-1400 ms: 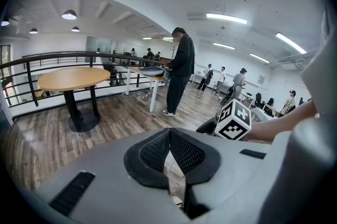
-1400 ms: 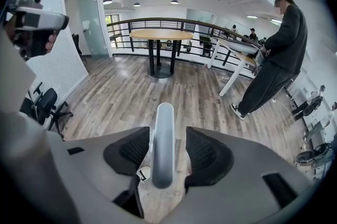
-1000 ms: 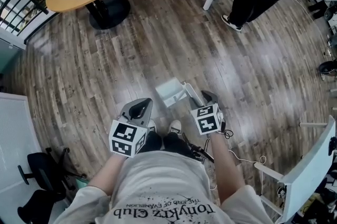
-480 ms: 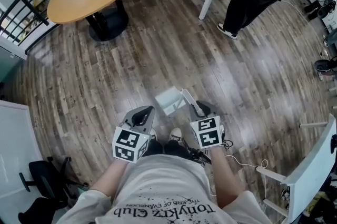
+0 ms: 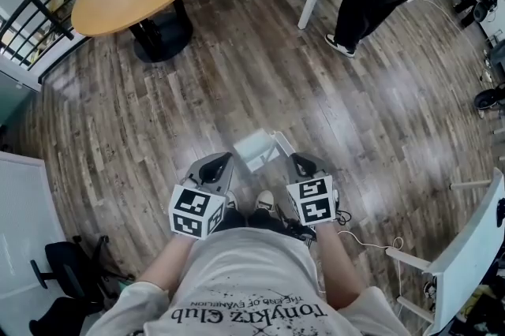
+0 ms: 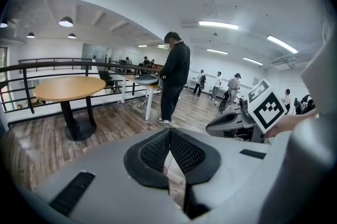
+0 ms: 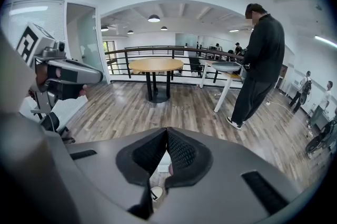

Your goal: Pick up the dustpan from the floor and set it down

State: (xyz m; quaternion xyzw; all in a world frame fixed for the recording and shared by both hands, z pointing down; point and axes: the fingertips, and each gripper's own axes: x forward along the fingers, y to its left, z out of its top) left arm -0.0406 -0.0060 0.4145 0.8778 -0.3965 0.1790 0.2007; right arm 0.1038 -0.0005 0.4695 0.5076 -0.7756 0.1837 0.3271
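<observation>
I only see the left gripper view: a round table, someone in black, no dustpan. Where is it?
Observer: The dustpan is just ahead of the person's shoes, down by the wood floor.
Visitor: Is the other tool near it?
Observer: The right tool is at its handle; its jaws have just closed, tips meeting. Whether they pinch the handle, I can't tell.
Visitor: What's behind us?
Observer: A black office chair, left of the person.
</observation>
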